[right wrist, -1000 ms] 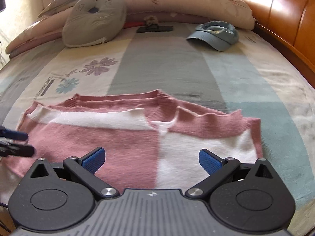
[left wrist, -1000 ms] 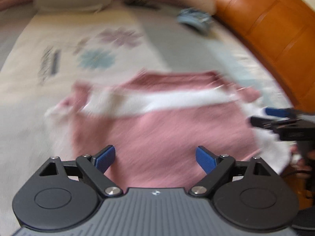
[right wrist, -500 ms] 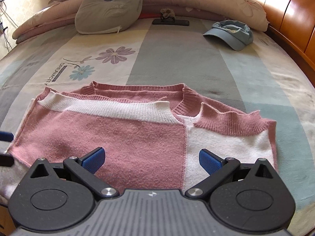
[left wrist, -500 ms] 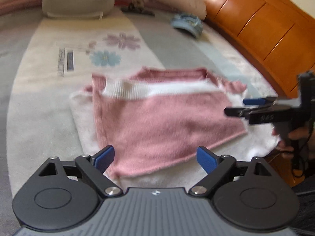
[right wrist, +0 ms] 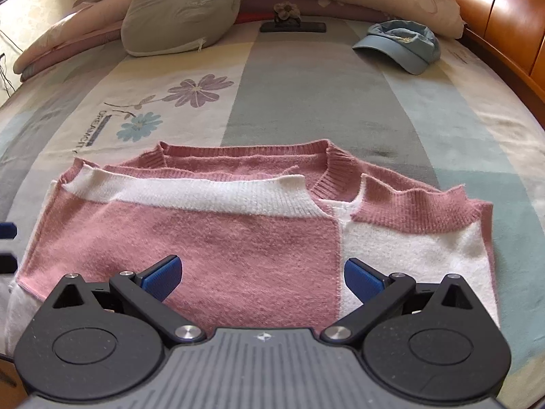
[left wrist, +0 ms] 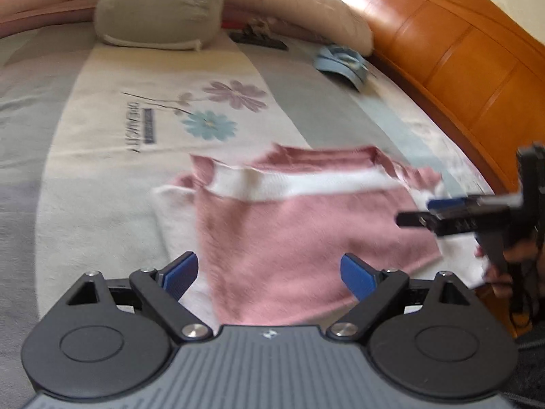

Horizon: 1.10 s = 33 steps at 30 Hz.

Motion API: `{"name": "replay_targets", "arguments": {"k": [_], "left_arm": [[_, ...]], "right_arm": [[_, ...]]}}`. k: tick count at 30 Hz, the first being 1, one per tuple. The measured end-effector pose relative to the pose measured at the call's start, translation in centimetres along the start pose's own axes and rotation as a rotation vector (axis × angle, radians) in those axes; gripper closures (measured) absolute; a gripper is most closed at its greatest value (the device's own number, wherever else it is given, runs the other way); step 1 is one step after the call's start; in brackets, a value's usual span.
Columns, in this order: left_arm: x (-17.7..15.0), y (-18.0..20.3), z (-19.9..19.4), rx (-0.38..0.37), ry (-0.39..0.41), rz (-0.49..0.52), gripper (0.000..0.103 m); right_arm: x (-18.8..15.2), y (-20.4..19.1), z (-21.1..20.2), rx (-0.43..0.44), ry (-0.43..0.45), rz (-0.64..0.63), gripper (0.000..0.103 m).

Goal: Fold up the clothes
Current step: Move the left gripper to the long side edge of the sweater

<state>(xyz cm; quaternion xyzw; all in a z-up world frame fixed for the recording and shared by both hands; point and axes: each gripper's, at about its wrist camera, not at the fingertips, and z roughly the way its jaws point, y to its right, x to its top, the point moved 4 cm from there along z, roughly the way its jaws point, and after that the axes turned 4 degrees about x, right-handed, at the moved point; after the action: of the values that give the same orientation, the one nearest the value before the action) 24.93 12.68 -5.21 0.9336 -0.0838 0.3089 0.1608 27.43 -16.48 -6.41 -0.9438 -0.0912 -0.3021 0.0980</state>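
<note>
The pink-and-white sweater [right wrist: 245, 235] lies flat on the bed [right wrist: 306, 102], both sleeves folded across its body — the lengthwise fold looks left. Left gripper [left wrist: 269, 274] and right gripper [right wrist: 262, 277] hover at 6 o'clock, jaws wide, holding nothing.

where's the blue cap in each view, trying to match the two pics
Left wrist: blue cap upper right of centre, blurred, near the wooden headboard.
Right wrist: blue cap upper right, on the bedspread.
Shared landmark: grey cushion, upper left in both.
</note>
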Motion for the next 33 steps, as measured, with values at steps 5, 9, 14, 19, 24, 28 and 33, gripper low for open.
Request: {"name": "replay_targets", "arguments": {"k": [5, 9, 14, 19, 24, 28, 33], "left_arm": [[0.1, -1.9, 0.5, 0.072, 0.007, -0.056, 0.013], [-0.5, -3.0, 1.2, 0.024, -0.012, -0.135, 0.013], [-1.3, -3.9, 1.5, 0.026, -0.029, -0.185, 0.013], [-1.8, -4.1, 0.9, 0.045, -0.011, -0.197, 0.013], [-2.2, -4.2, 0.4, 0.064, 0.007, -0.208, 0.013], [-2.6, -4.4, -0.1, 0.080, 0.021, -0.218, 0.013], [-2.6, -4.9, -0.5, 0.044, 0.045, -0.256, 0.013]], "right_arm": [[0.1, -0.5, -0.1, 0.006, 0.002, -0.004, 0.000], [0.2, -0.7, -0.2, 0.032, 0.004, 0.006, 0.000], [0.6, -1.8, -0.1, 0.133, 0.015, 0.023, 0.000], [1.4, -4.2, 0.9, 0.194, -0.003, -0.034, 0.000], [1.6, -6.1, 2.8, 0.147, -0.030, -0.108, 0.000], [1.4, -6.7, 3.0, 0.145, -0.041, -0.126, 0.000], [1.1, -7.4, 3.3, 0.144, -0.055, -0.149, 0.000]]}}
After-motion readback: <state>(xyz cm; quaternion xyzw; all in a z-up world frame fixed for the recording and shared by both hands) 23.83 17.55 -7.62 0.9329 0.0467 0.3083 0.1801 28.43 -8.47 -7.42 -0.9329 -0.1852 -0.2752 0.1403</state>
